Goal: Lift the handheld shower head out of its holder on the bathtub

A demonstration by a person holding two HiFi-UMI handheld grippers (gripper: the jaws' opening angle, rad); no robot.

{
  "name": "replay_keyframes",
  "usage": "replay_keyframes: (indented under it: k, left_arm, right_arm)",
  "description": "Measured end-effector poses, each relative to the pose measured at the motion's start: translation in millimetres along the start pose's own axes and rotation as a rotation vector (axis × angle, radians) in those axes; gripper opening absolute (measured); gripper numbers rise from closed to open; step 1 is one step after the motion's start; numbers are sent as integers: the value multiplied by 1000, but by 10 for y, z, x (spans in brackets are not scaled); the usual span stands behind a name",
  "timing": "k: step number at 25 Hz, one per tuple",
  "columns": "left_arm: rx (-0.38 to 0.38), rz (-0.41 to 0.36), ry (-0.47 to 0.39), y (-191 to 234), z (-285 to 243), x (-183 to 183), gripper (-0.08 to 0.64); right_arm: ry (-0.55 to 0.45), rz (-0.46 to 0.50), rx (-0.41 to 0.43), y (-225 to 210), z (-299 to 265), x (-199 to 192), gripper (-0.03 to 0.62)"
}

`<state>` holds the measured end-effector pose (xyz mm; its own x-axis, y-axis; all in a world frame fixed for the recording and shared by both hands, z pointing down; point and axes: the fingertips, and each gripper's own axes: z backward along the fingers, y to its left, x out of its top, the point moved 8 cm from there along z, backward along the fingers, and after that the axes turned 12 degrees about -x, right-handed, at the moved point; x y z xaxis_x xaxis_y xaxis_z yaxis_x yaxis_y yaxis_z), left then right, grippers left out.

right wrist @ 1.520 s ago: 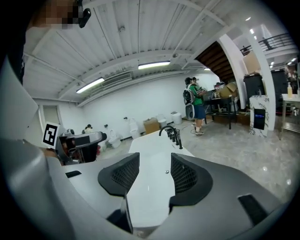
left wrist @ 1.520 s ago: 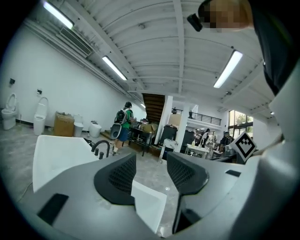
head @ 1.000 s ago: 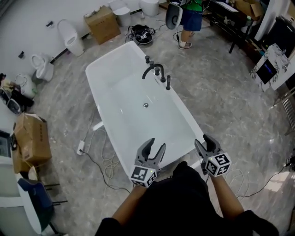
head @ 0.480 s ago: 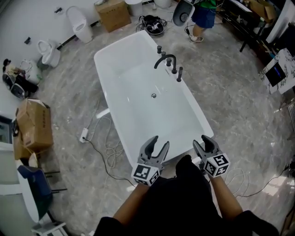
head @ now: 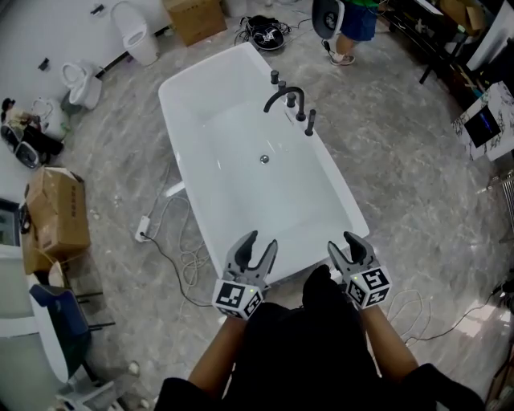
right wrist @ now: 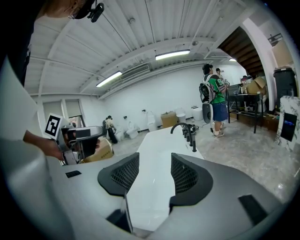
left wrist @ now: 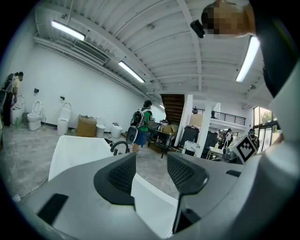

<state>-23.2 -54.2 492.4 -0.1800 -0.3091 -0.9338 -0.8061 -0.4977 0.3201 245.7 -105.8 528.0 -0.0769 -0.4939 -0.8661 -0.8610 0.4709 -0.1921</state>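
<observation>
Jaws apart — left gripper (head: 259, 241), right gripper (head: 344, 242)

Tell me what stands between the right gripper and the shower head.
Nothing visible. The right gripper hangs open at the near end; only bare tub rim lies between it and the shower head.

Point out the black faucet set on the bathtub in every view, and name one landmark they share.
Head view: black faucet set on the right rim of the bathtub, upper centre.
Left gripper view: it sits left of centre, at mid-height.
Right gripper view: it sits right of centre, at mid-height.
Shared landmark: cardboard box beyond the bathtub's far end.
</observation>
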Motion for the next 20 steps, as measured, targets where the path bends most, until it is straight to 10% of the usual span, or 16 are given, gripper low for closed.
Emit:
replay_keyframes:
  k: [20]
  left_arm:
    - [141,97,-25,-410,-1196,46,187]
  right_arm:
    - [29,94,186,-1232,-550,531,183]
